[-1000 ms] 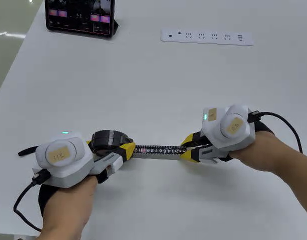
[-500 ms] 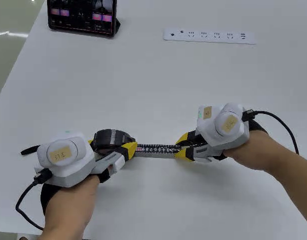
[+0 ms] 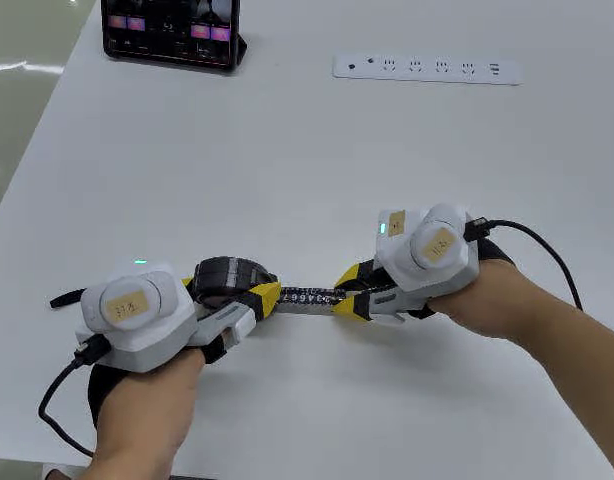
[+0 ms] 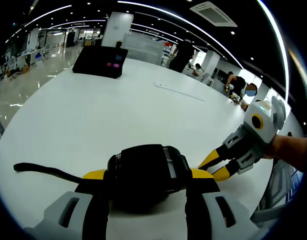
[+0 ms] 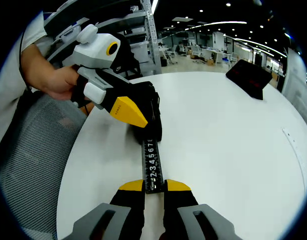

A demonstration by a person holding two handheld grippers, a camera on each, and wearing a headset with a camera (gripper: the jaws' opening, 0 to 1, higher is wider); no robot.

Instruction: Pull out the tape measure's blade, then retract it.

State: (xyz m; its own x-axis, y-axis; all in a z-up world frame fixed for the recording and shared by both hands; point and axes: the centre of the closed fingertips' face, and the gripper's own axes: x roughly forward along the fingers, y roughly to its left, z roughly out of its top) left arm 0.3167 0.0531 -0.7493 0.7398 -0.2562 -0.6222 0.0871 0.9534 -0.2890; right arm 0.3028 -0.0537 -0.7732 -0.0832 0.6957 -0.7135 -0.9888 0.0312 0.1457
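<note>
At the lower left of the head view, the tape measure (image 3: 225, 274) is clamped by its black case between the jaws of the left gripper (image 4: 147, 176), on the white table (image 3: 287, 150). Its blade (image 3: 305, 297) is seen pulled out a short way toward centre frame, where its tip is pinched by the right gripper (image 5: 153, 188).
</note>
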